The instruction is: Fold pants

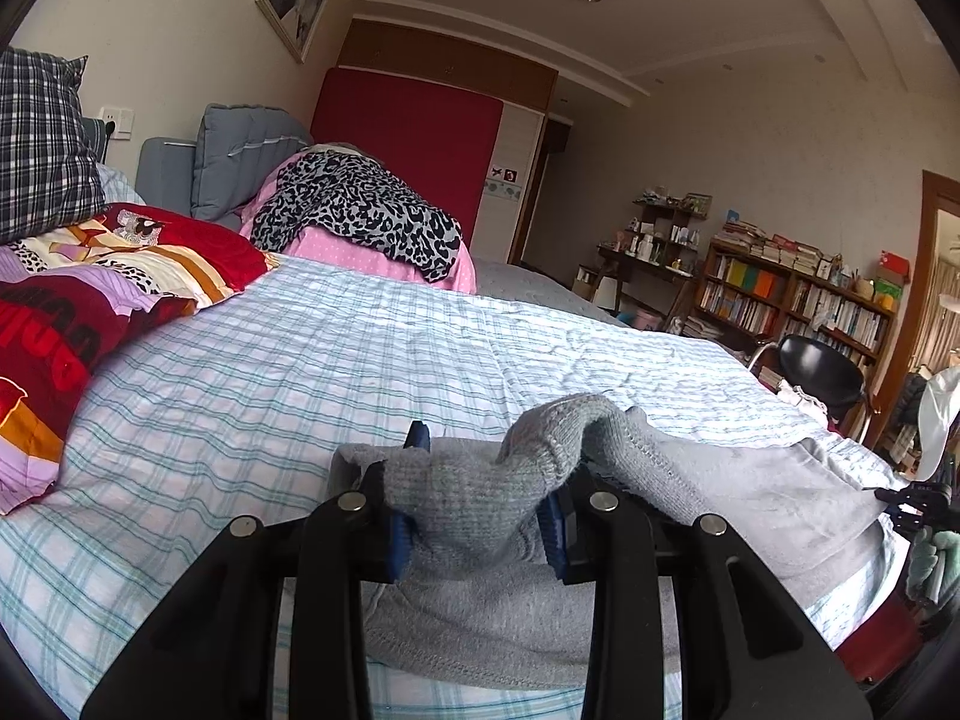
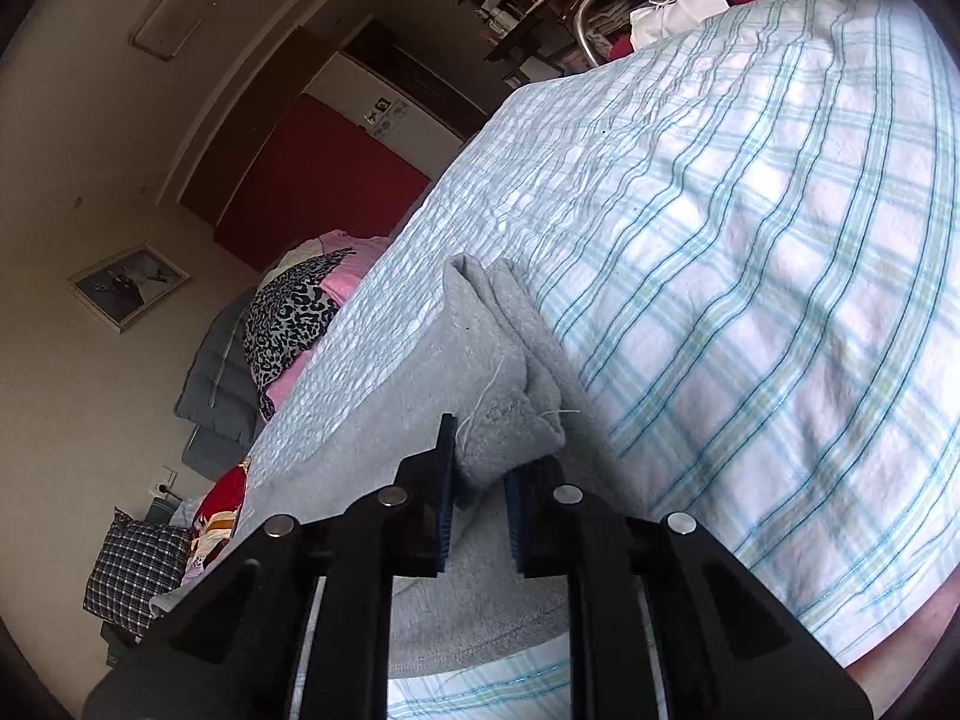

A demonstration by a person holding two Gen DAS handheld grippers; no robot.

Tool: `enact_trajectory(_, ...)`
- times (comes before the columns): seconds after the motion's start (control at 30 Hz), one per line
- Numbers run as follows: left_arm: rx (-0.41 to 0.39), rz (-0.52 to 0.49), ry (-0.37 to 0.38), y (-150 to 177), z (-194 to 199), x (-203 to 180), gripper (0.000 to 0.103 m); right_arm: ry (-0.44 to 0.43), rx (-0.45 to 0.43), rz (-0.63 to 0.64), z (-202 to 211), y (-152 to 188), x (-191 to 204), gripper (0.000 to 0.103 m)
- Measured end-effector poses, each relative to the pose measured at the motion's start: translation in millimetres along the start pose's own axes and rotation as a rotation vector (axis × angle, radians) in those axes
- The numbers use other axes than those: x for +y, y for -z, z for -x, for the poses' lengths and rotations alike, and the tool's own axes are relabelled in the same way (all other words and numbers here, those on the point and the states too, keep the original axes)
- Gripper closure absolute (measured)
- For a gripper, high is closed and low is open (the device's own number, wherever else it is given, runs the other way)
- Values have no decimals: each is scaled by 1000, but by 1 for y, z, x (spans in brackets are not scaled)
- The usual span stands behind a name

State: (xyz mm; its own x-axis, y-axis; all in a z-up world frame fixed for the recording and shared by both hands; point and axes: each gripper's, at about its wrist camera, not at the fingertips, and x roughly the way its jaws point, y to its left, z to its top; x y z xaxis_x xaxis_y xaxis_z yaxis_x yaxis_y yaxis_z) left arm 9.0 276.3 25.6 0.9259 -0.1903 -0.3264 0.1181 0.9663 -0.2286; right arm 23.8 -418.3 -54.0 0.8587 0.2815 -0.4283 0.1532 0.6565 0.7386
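Grey knit pants (image 1: 750, 498) lie along the near edge of the bed, over a blue-and-white checked sheet (image 1: 300, 372). My left gripper (image 1: 486, 492) is shut on a bunched, ribbed end of the pants, and the fabric humps up between its blue pads. In the right wrist view, which is rolled sideways, the pants (image 2: 384, 420) run away from me across the sheet (image 2: 750, 300). My right gripper (image 2: 486, 480) is shut on a folded corner of the pants, where loose white threads hang. The rest of the pants under both grippers is hidden.
Red patterned pillows (image 1: 90, 300) and a checked cushion (image 1: 42, 144) lie at the left. A leopard-print cloth on pink bedding (image 1: 360, 216) sits at the far side. Past the bed's right edge stand a black chair (image 1: 822, 366) and bookshelves (image 1: 798, 294).
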Motion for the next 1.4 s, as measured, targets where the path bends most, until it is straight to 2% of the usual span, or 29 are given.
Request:
enact_trajectory(0.17, -1, 18, 19, 3, 2, 7, 69, 66, -61, 78, 24, 0, 15, 91)
enact_trajectory(0.3, 16, -19, 31, 16, 7, 9, 66, 131, -34, 95, 31, 8, 6, 91)
enact_trajectory(0.37, 43, -52, 10, 27, 8, 9, 56, 183, -1, 116, 24, 15, 0, 91)
enact_trajectory(0.43, 72, -117, -49, 38, 6, 6, 51, 216, 26, 129, 17, 22, -9, 91)
enact_trajectory(0.53, 96, -198, -130, 48, 5, 3, 37, 235, 19, 155, 12, 25, -11, 91)
enact_trajectory(0.6, 105, -198, -156, 51, 7, 8, 27, 260, 14, 199, 13, 26, -6, 86)
enact_trajectory(0.63, 110, -191, -165, 51, 8, 11, 21, 280, 6, 219, 13, 25, -4, 77)
enact_trajectory(0.7, 122, -182, -178, 54, 10, 16, 18, 333, -37, 258, 18, 24, 1, 62)
enact_trajectory(0.83, 139, -193, -189, 61, 15, 17, 17, 394, -119, 315, 28, 19, 6, 59)
enact_trajectory(1.0, 154, -261, -209, 68, 19, 11, 17, 368, -178, 340, 30, 15, 20, 59)
enact_trajectory(1.1, 165, -302, -221, 69, 18, 8, 16, 319, -178, 374, 21, 19, 35, 59)
enact_trajectory(1.27, 180, -439, -255, 71, 16, -4, 16, 225, -102, 462, -9, 35, 67, 57)
enact_trajectory(1.4, 226, -532, -219, 82, 20, -8, 16, 138, -37, 519, -34, 47, 93, 54)
